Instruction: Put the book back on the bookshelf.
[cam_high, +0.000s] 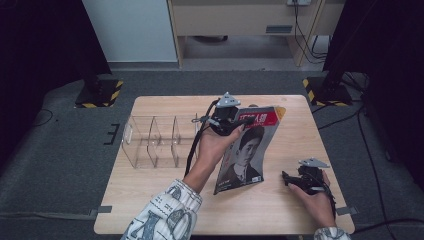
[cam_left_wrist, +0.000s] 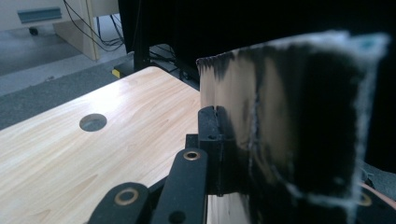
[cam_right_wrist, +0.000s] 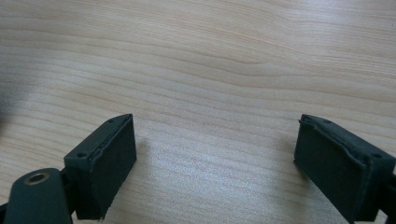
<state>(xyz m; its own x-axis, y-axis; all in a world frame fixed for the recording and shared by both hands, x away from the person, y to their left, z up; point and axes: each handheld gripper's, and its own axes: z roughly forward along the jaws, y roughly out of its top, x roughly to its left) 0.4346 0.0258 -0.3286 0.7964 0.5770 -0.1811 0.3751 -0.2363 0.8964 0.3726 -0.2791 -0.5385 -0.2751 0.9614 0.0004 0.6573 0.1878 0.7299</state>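
Seen from the high view, a person in a patterned sleeve works at a pale wooden surface (cam_high: 150, 200). The left claw (cam_high: 235, 122) is clamped on the top edge of a magazine (cam_high: 247, 150) and holds it up so that it hangs tilted, its lower edge near or on the wood at mid-table. The glossy cover bears a black-and-white portrait of someone in a suit beneath a red band with large white characters, too small to read. To the left stands a clear plastic organiser (cam_high: 155, 142) with upright dividers, boxy and see-through. The right claw (cam_high: 292, 179) rests low near the right edge, well apart from the magazine. The left gripper view brings the grip close: the magazine's (cam_left_wrist: 289, 121) blurred, curling pages pinched against a black jaw, a round hole (cam_left_wrist: 92, 122) in the wood grain behind. The right gripper view looks straight down at bare wood grain (cam_right_wrist: 210, 60), with the right claw (cam_right_wrist: 215, 161) spread wide and holding nothing, its pads matte black and blocky.
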